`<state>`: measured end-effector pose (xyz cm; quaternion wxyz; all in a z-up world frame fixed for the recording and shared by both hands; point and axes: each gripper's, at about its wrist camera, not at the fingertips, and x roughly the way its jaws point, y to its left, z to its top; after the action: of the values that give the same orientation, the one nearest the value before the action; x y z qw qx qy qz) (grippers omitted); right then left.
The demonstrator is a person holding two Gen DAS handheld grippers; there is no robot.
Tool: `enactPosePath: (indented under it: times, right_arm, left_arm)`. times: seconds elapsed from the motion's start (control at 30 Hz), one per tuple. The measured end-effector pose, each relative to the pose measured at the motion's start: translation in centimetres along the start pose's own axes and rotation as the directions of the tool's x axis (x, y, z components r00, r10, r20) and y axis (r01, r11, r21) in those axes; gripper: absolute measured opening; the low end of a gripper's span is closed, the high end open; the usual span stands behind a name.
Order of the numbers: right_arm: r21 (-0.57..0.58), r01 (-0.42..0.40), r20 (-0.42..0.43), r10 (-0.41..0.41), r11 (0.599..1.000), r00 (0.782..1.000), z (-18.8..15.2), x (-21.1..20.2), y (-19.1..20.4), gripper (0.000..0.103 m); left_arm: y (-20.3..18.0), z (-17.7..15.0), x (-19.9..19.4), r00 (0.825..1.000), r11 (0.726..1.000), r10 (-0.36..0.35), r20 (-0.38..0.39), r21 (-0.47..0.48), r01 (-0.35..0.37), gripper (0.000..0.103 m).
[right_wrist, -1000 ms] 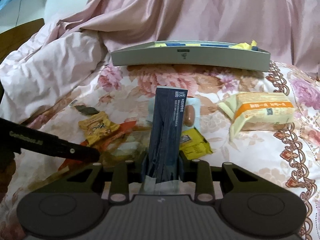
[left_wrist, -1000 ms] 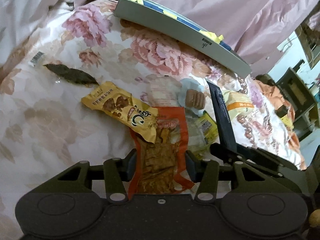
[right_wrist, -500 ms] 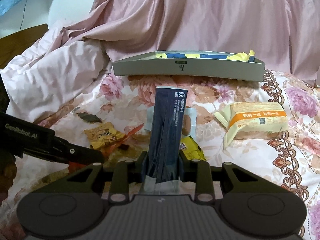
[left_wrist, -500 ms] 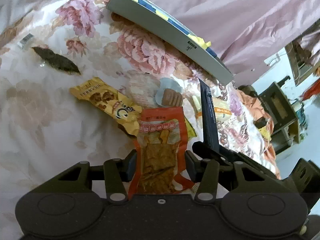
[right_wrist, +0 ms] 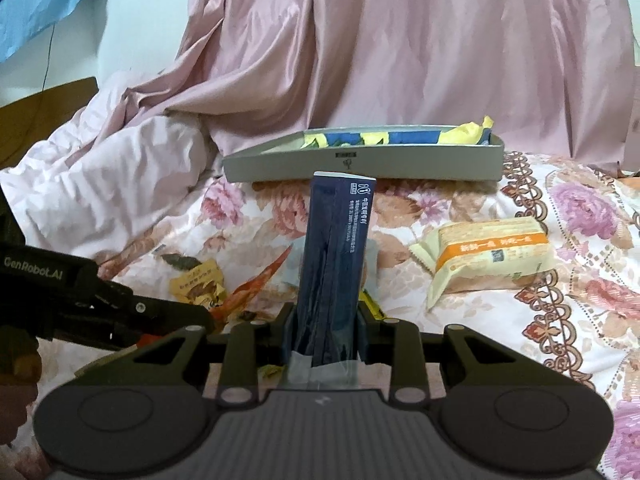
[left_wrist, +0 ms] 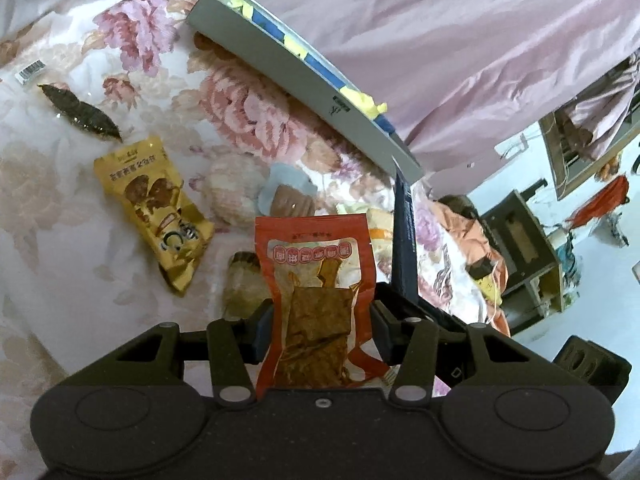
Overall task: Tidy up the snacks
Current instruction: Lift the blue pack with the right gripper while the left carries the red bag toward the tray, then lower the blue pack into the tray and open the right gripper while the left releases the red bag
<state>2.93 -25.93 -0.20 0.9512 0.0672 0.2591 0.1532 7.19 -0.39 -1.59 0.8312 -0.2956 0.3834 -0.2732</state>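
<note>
My left gripper (left_wrist: 318,320) is shut on an orange-red snack pouch (left_wrist: 318,280) and holds it above the flowered bedspread; the pouch also shows in the right wrist view (right_wrist: 256,284). My right gripper (right_wrist: 326,326) is shut on a dark blue snack packet (right_wrist: 336,264) that stands upright; it shows edge-on in the left wrist view (left_wrist: 404,236). A grey tray (right_wrist: 360,160) with blue and yellow packets lies at the back, also in the left wrist view (left_wrist: 304,84). A yellow snack bag (left_wrist: 156,208), a biscuit pack (left_wrist: 290,200) and a cream-orange cracker pack (right_wrist: 488,256) lie on the bed.
A pink curtain (right_wrist: 400,48) hangs behind the tray. A rumpled pink quilt (right_wrist: 100,184) lies at the left. A dark leaf-shaped packet (left_wrist: 80,114) and a barcode slip (left_wrist: 30,72) lie far left. Furniture (left_wrist: 524,256) stands beyond the bed's right edge.
Both grippers have risen from the bed with their packets. The orange-red pouch has lifted clear of the yellow bag. The tray sits closer in both views.
</note>
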Motion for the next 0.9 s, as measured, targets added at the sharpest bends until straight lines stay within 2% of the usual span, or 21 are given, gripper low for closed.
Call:
enactPosePath:
  times: [0.1,0.17,0.33,0.47,0.6,0.73,0.9]
  right_arm:
    - [0.007,0.0,0.014,0.0,1.0,1.0,0.5,-0.2,-0.6,0.033]
    - [0.016,-0.005,0.021,0.005,1.0,1.0,1.1,-0.1,-1.0,0.033]
    - [-0.02,-0.007,0.067,0.008,1.0,0.998,3.8,0.4,-2.1,0.033]
    - [-0.048,-0.007,0.094,0.011,0.999,0.996,7.0,1.9,-3.1,0.033]
    - [-0.106,0.029,0.127,-0.016,0.994,0.992,10.3,3.8,-4.0,0.034]
    - [-0.136,0.062,0.121,-0.046,0.989,0.992,13.6,6.5,-4.8,0.034]
    - [-0.091,0.086,0.136,-0.073,0.992,0.988,17.8,9.9,-6.6,0.034]
  left_arm:
    - [-0.8,0.9,0.1,1.0,1.0,0.01,0.026,0.002,-0.01,0.052]
    - [-1.7,1.9,0.1,0.998,0.999,0.025,0.063,0.04,-0.027,0.052]
    - [-3.7,5.7,0.9,0.987,0.995,0.045,0.151,0.078,-0.058,0.052]
    - [-5.4,9.7,2.4,0.972,0.985,0.072,0.225,0.136,-0.105,0.053]
    - [-6.4,14.1,4.3,0.951,0.976,0.093,0.296,0.164,-0.147,0.053]
    - [-6.7,18.0,6.9,0.936,0.968,0.123,0.33,0.167,-0.185,0.053]
    - [-6.6,21.0,10.3,0.928,0.958,0.156,0.338,0.176,-0.225,0.053]
